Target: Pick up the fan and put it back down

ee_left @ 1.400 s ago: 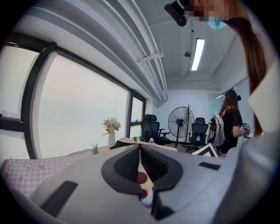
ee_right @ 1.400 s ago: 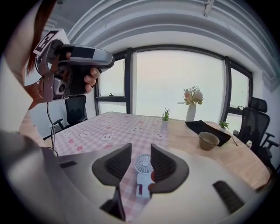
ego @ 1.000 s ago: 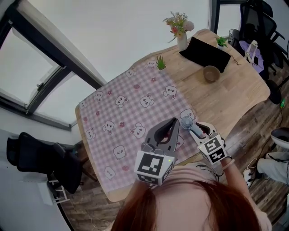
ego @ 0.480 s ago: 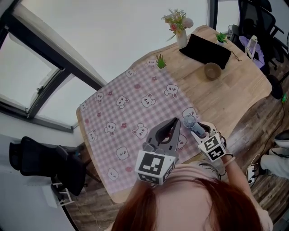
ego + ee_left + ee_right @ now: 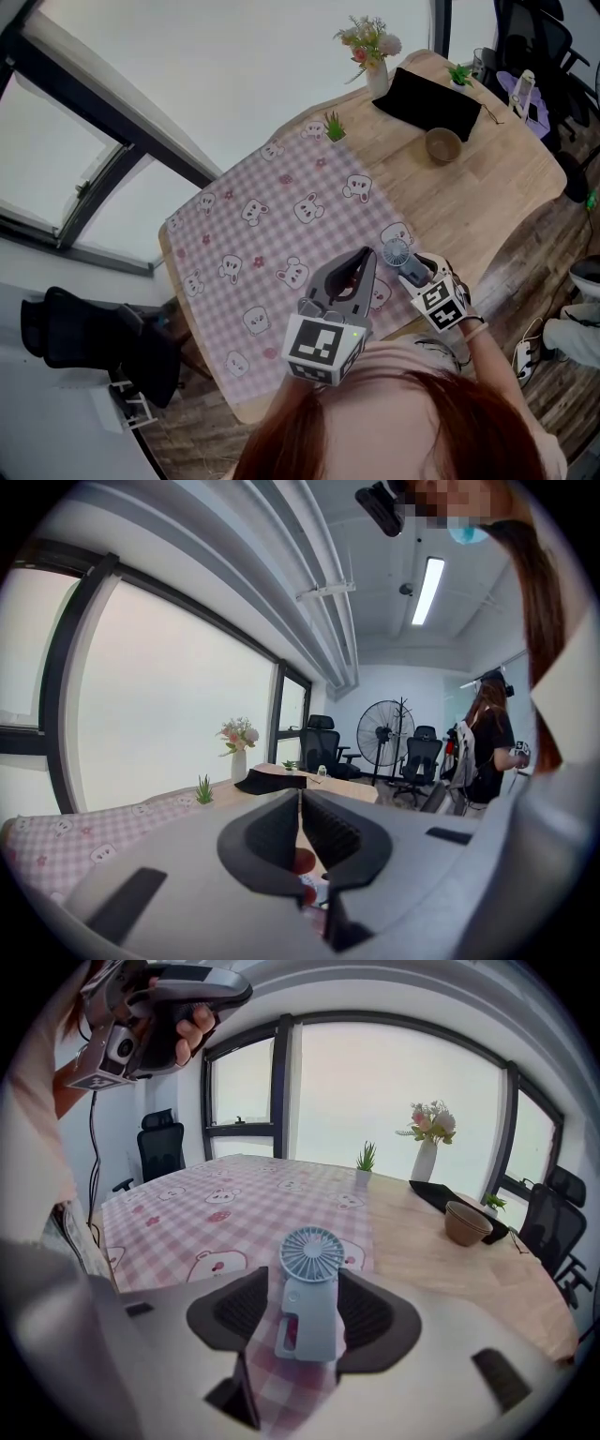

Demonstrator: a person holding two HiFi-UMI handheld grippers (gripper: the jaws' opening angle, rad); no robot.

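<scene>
The small pale-blue handheld fan lies on the pink checked tablecloth near the table's front edge, round head pointing away from me. My right gripper straddles its handle and its jaws are opening; a strip of cloth shows between the left pad and the handle. From the head view the fan lies just ahead of the right gripper. My left gripper hangs above the cloth to the fan's left, and in its own view the left gripper is shut with nothing in it.
On the bare wooden table at the far right stand a brown bowl, a black pouch, a vase of flowers and a small green plant. Office chairs stand past the table's right end.
The right gripper has sunk a little toward the cloth with the fan between its jaws. The left gripper has stayed where it was.
</scene>
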